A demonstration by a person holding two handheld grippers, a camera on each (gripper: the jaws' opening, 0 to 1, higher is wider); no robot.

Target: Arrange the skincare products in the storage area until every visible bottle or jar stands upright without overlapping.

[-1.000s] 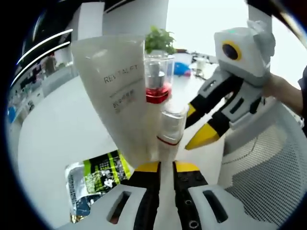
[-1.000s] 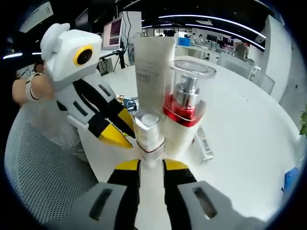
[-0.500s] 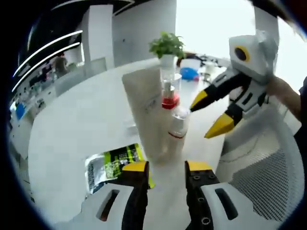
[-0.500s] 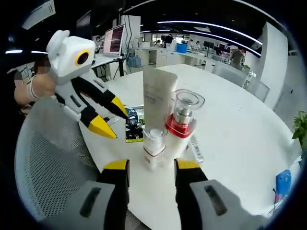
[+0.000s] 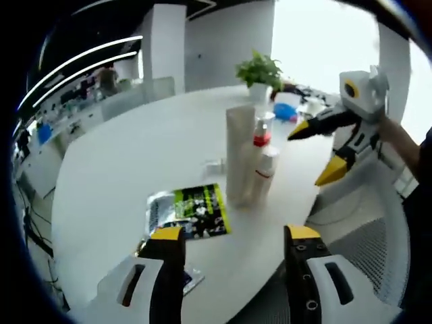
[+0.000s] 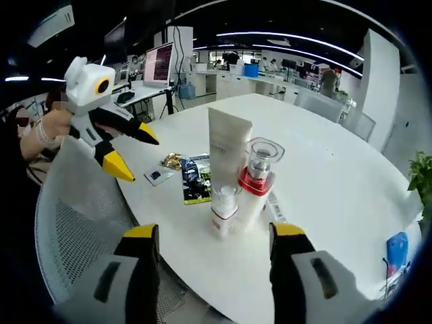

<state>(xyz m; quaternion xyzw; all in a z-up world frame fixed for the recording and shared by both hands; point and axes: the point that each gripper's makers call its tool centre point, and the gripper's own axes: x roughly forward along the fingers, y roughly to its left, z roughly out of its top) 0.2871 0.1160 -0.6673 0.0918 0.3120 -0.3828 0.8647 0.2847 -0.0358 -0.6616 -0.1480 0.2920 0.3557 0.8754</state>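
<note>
In the left gripper view the left gripper (image 5: 233, 237) stands with its yellow-tipped jaws spread wide and nothing between them, held back from the round white table (image 5: 128, 169). Beyond the jaws, on the table, lies a flat green-and-black sachet (image 5: 196, 210), with a silvery packet (image 5: 160, 206) just beside it. Past these, three skincare products stand upright in a tight cluster: a tall white tube (image 5: 239, 158), a small white bottle (image 5: 265, 173) with a red band, and a pump bottle (image 5: 262, 135) with a red collar under a clear cap. They stand close together; whether they touch cannot be told. The right gripper (image 5: 324, 154) enters from the right, jaws parted and empty, held by a hand (image 5: 395, 135). A potted plant (image 5: 260, 73) stands at the table's far side.

In the right gripper view the right gripper (image 6: 212, 236) is likewise wide open and empty, short of the table (image 6: 337, 182). The tube (image 6: 227, 152), small bottle (image 6: 224, 210) and pump bottle (image 6: 258, 177) stand upright ahead of it, the small bottle nearest. The sachet (image 6: 196, 179) lies to their left. The left gripper (image 6: 128, 150) hangs above a white mesh chair (image 6: 71, 229), jaws apart.
</note>
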